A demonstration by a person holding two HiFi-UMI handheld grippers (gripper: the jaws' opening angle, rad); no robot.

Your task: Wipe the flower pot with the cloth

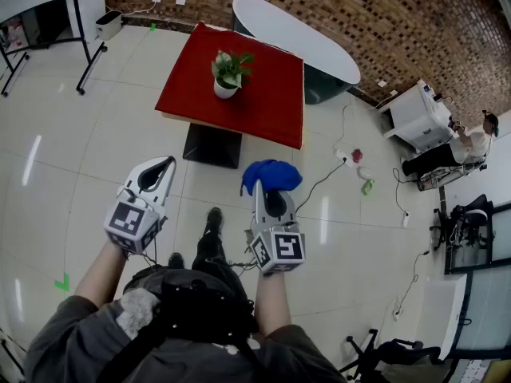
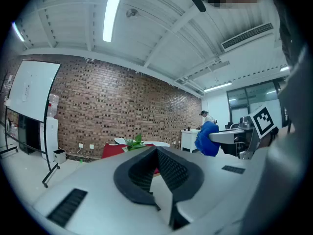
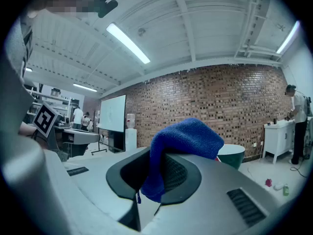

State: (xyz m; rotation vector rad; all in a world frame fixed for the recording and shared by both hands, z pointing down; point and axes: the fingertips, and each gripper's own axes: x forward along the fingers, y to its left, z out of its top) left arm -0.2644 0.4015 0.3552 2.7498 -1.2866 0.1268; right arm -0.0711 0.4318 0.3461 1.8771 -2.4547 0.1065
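Our left tool (image 1: 168,161) sits at about 9 o'clock of the right one. Its jaws are pressed together with nothing between them, and it points ahead at roughly level.

The flower pot (image 1: 225,88) lies beyond it, at roughly 12 o'clock from where we stand. It is a small white pot on the red worktop (image 1: 267,102), nearer that worktop's left side. The pot stands upright with its long axis vertical and its mouth facing up, and a green plant (image 1: 231,65) rises out of it. Bare floor (image 1: 96,134) lies between us and the worktop, so the pot is well apart from both tools.

Our right tool (image 1: 266,191) is clamped on the blue cloth (image 1: 272,174). The cloth bunches over the tip at the tool's 12 o'clock, and a fold hangs down between the jaws. It is too crumpled to show any clear long axis, and the tool itself points level toward the worktop.

We judge this to be the carrying step: the cloth is in hand but no wiping has begun. The next move calls for closing the gap toward 12 o'clock and bringing the bunched cloth against the pot's side wall. The pot looks light enough to slide or tip under a push. We would likely need to open the left tool and brace the rim or the far wall while the right one rubs.
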